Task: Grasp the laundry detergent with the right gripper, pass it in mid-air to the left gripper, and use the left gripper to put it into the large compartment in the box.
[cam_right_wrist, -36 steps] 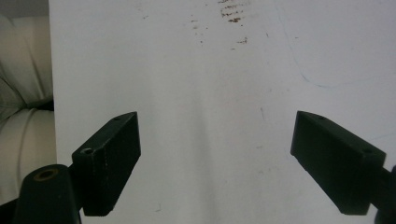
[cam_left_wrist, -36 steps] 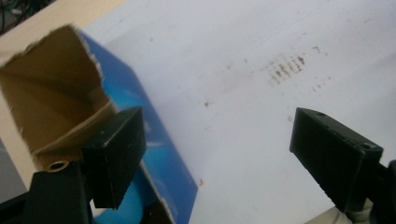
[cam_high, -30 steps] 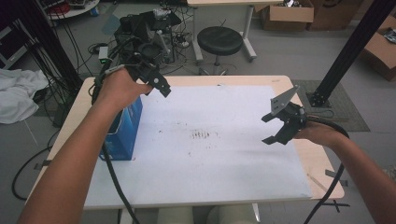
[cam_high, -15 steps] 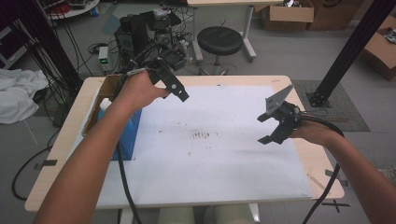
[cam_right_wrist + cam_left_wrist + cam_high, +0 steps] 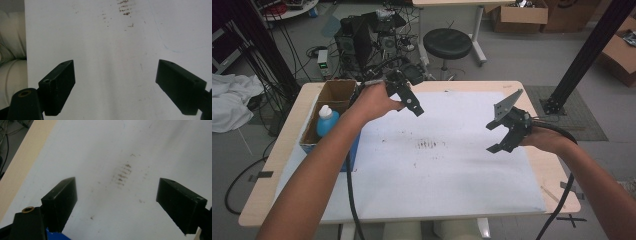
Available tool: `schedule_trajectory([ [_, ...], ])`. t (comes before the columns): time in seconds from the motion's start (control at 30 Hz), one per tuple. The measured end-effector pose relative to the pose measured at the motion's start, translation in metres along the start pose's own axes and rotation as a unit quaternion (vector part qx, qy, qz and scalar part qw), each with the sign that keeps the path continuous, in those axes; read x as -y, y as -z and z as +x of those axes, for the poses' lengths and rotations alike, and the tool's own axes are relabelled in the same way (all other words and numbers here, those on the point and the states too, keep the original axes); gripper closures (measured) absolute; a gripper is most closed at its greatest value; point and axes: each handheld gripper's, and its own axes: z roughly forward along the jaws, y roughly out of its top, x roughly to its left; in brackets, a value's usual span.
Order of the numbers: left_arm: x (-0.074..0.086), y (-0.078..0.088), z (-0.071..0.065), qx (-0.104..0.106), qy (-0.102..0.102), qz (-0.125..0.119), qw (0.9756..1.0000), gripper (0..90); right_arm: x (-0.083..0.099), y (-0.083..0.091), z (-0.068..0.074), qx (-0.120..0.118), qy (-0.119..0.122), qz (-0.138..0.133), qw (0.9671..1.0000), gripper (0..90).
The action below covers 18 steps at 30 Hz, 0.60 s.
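My left gripper hangs over the far left part of the white sheet, just right of a cardboard box. Its jaws have just been opening a little and stand wide apart with nothing between them. In the left gripper view the left gripper looks down at a patch of brown smudges on the sheet. My right gripper hovers over the right side of the sheet, open and empty. In the right gripper view the right gripper faces bare sheet, the smudges farther off.
A blue bottle with a white cap stands in the box at the table's left edge. A stool, electronics and cables crowd the floor beyond. A black post rises at the far right corner. A pale cushion lies past the sheet's edge.
My left hand has swung from above the box rightward over the sheet and dropped a little, uncovering the bottle. The right hand has stayed put.
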Motion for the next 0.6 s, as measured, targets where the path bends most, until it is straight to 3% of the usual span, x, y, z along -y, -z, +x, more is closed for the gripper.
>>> schedule_trajectory([
  [0.33,-0.0004,-0.0067,0.0008,0.015,-0.017,-0.007,0.9997,18.0,-0.0025,-0.0026,-0.0045,-0.007,0.001,0.005,1.0000,16.0],
  [0.6,0.0018,-0.0095,-0.0003,0.019,-0.018,-0.005,0.9996,18.1,-0.0036,-0.0041,-0.0037,-0.007,0.003,0.007,0.9999,16.1],
])
